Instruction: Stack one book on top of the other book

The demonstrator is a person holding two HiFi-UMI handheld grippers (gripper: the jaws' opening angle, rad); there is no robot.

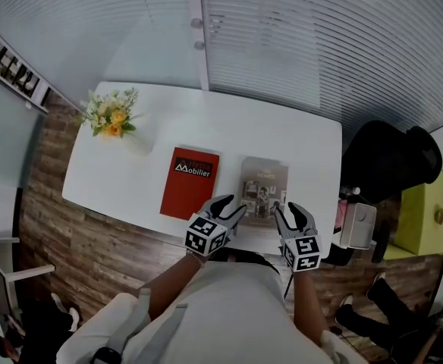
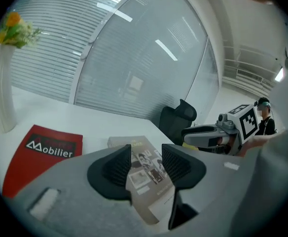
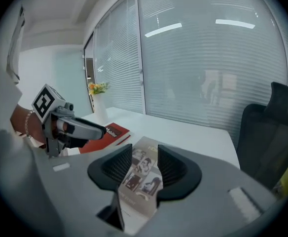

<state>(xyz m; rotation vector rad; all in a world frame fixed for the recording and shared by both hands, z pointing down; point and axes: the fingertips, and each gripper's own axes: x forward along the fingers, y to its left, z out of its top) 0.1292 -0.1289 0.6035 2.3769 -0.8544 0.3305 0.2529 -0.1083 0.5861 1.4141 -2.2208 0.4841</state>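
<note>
Two grippers, two books, one desk [image 1: 206, 120].
Side by side at the near edge and tilted downward, the left gripper [image 1: 230, 207] and right gripper [image 1: 290, 211] are both released, jaws apart, pinching nothing. Just beyond them the grey book [image 1: 265, 184] lies flat, with the red book [image 1: 190, 182] apart to its left. One flower bunch [image 1: 111, 114] stands at the far left.

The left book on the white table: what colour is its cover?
Flat red book, black title band; clearest in head view.
</note>
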